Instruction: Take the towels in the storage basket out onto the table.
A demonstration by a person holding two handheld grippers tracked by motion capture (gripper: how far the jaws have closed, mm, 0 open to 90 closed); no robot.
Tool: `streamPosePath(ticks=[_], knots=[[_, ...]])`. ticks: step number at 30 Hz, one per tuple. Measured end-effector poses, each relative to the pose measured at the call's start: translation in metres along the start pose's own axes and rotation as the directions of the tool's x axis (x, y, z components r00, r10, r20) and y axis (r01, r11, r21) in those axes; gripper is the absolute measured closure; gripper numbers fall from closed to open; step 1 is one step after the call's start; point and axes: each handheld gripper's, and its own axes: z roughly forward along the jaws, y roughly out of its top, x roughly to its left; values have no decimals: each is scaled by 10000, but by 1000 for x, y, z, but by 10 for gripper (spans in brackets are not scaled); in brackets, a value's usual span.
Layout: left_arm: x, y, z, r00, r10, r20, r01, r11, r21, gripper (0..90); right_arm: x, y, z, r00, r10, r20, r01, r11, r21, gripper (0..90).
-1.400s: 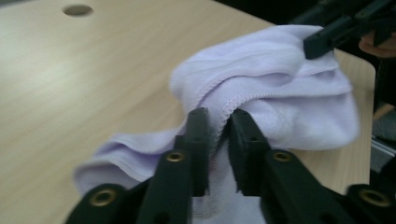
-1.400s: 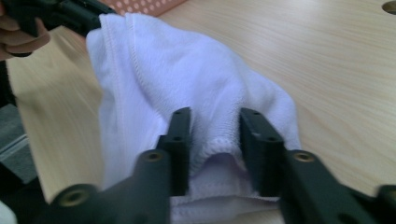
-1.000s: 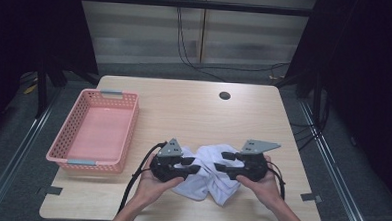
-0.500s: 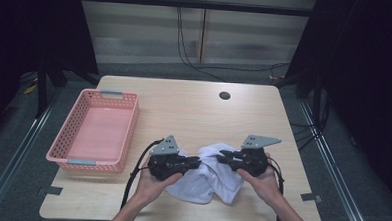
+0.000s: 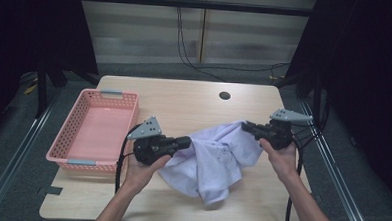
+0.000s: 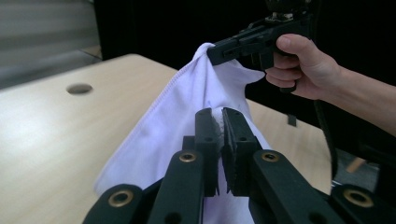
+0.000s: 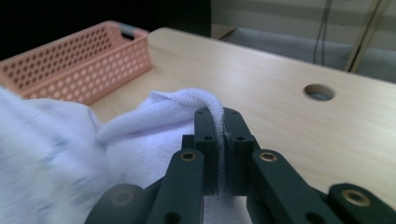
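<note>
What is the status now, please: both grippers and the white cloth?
Left gripper and right gripper both shut on the white terry cloth. Cloth stretched between them, lower part hanging to the wooden table. Nothing in the way.

cloth (image 5: 217, 159) on table (image 5: 184, 102), basket (image 5: 90, 131) left of cloth

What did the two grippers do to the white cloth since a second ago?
Both the left gripper and right gripper closed on the white cloth, then lifted and pulled apart, stretching it. The pink plastic basket and wooden table stayed put.
</note>
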Motion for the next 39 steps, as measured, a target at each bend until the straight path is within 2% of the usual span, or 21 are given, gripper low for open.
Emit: streamPosePath(ticks=[1,4,7,10,11,13,14,15,16,17,19,22,24,25,27,29,31,33,36,39], knots=[[0,5,-2,10000,61,8,-61,9999,-101,857,-4,4,-1,9999,165,22,-165,9998,-75,863],[4,21,-15,9993,212,-318,-228,9984,-514,859,-16,21,-9,9985,234,487,-215,9990,-395,864],[9,36,-31,9979,142,-634,-207,9945,-1030,860,-29,41,-23,9954,142,950,-79,9978,-658,865],[13,50,-51,9942,263,-1045,-417,9882,-1476,861,-38,58,-37,9913,-17,1313,121,9968,-786,865],[13,54,-57,9928,277,-1161,-465,9857,-1621,861,-42,65,-43,9865,-114,1635,247,9965,-795,865],[14,60,-69,9917,249,-1261,-499,9788,-1985,861,-50,73,-52,9805,-87,1962,281,9950,-962,865],[14,61,-72,9917,278,-1256,-527,9784,-1998,861,-56,78,-58,9749,-79,2226,330,9935,-1093,865],[14,61,-73,9915,336,-1259,-569,9808,-1868,861,-61,79,-61,9699,-33,2435,308,9935,-1092,864],[15,57,-70,9949,311,-963,-460,9866,-1568,856,-65,79,-61,9681,47,2503,219,9944,-1033,857],[16,51,-66,9955,293,-901,-411,9904,-1323,849,-72,75,-60,9669,117,2549,93,9966,-814,831],[18,36,-54,9980,123,-625,-174,9966,-808,825,-80,62,-53,9575,213,2878,-78,9988,-478,704],[21,14,-39,9985,-293,-467,278,9991,-336,752,-86,41,-42,9488,191,3154,-189,9998,-35,580],[24,5,-32,9978,-536,-380,534,9985,-82,662,-87,31,-40,9505,327,3090,-327,9995,-50,555],[25,-2,-27,9973,-615,-403,626,9977,260,643,-86,29,-39,9551,419,2932,-415,9991,-75,555],[26,-12,-19,9959,-706,-568,740,9954,612,604,-82,22,-36,9618,322,2717,-350,9994,55,547],[27,-28,-12,9951,-815,-552,872,9899,1118,594,-71,12,-32,9720,231,2339,-286,9994,203,544],[29,-45,-8,9939,-991,-488,1058,9812,1613,587,-57,0,-28,9795,63,2015,-159,9988,462,538],[30,-64,-5,9923,-1100,-575,1201,9682,2194,583,-42,-13,-25,9872,-34,1597,-62,9982,601,538],[31,-86,-4,9884,-1446,-461,1517,9473,2821,571,-21,-31,-21,9948,-96,1015,18,9970,769,541],[26,-100,-2,9899,-1354,-411,1412,9283,3441,544,0,-50,-15,9986,-222,482,166,9932,1150,546]])
